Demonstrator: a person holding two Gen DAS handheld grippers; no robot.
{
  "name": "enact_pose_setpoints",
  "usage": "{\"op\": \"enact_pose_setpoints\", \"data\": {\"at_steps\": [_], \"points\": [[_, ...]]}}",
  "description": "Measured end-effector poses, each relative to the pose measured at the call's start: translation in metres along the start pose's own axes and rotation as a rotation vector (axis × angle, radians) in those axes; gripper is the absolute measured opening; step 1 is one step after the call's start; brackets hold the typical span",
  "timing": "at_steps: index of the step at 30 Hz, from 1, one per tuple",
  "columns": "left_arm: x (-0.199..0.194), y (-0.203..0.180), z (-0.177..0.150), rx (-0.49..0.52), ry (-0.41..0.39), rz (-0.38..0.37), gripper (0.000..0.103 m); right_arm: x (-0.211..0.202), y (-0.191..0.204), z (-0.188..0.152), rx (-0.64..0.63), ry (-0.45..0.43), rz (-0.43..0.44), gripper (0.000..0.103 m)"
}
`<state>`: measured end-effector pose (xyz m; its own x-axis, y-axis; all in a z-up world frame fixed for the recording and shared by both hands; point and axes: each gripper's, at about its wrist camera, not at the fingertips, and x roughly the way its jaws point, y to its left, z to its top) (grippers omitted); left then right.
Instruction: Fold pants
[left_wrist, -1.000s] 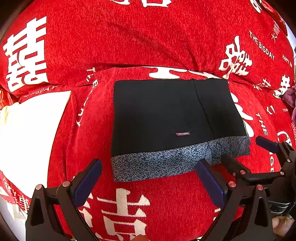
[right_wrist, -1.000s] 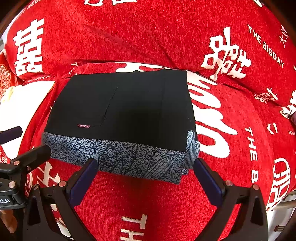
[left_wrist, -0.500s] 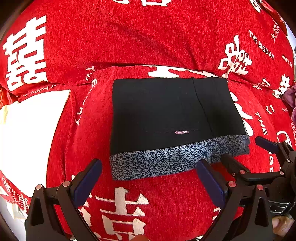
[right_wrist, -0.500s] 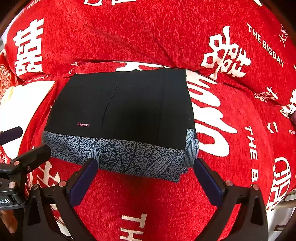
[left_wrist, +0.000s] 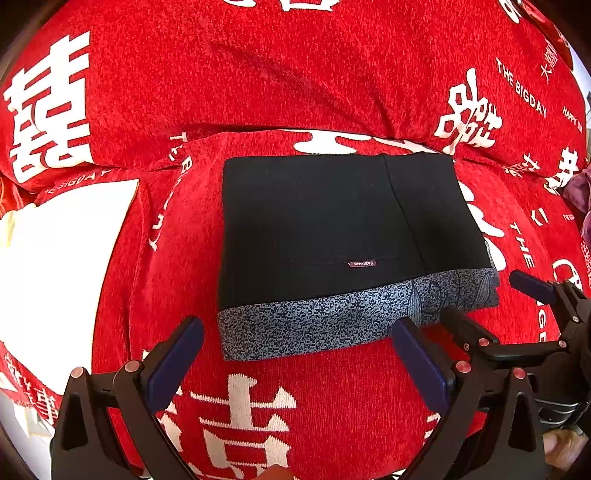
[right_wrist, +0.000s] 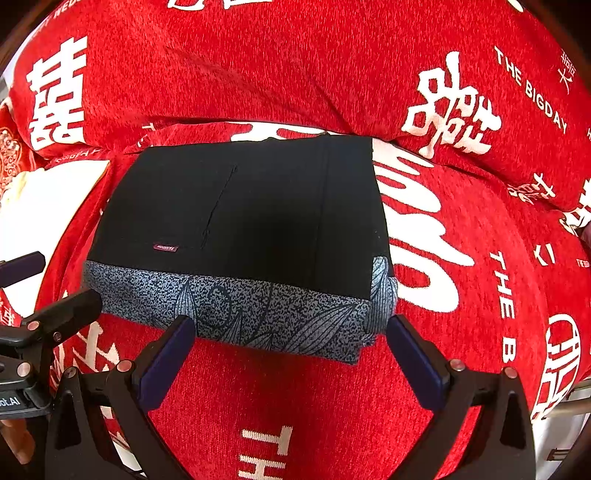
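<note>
The pants (left_wrist: 325, 229) lie folded into a flat black rectangle with a grey patterned band along the near edge, on the red cover. They also show in the right wrist view (right_wrist: 243, 221). My left gripper (left_wrist: 295, 354) is open and empty, just short of the near edge. My right gripper (right_wrist: 291, 350) is open and empty, just short of the near right corner. The right gripper also shows at the right of the left wrist view (left_wrist: 495, 299). The left gripper shows at the left of the right wrist view (right_wrist: 48, 280).
The red cover with white characters (left_wrist: 295, 74) rises in a bulge behind the pants. A white patch (left_wrist: 62, 266) lies to the left. A purple cloth (left_wrist: 583, 192) shows at the far right edge.
Both grippers have drawn back very slightly from the pants. The pants have not moved.
</note>
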<state>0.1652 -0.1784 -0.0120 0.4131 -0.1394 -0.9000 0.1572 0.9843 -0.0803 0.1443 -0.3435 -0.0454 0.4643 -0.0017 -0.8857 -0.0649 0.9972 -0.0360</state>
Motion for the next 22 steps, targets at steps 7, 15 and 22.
{"op": "enact_pose_setpoints", "data": {"at_steps": [7,15,22], "points": [[0.0004,-0.0024,0.0026,0.01,-0.004,-0.002,0.102,0.0003,-0.0022,0.0013,-0.003,-0.001,-0.001,0.103],[0.0022,-0.005,0.0037,0.013,0.005,-0.014,0.102,0.0015,-0.005,0.0038,-0.008,-0.002,-0.001,0.103],[-0.0031,-0.0049,-0.0011,0.015,-0.013,-0.027,0.102,0.0006,-0.0066,0.0016,-0.003,-0.004,0.0,0.103]]}}
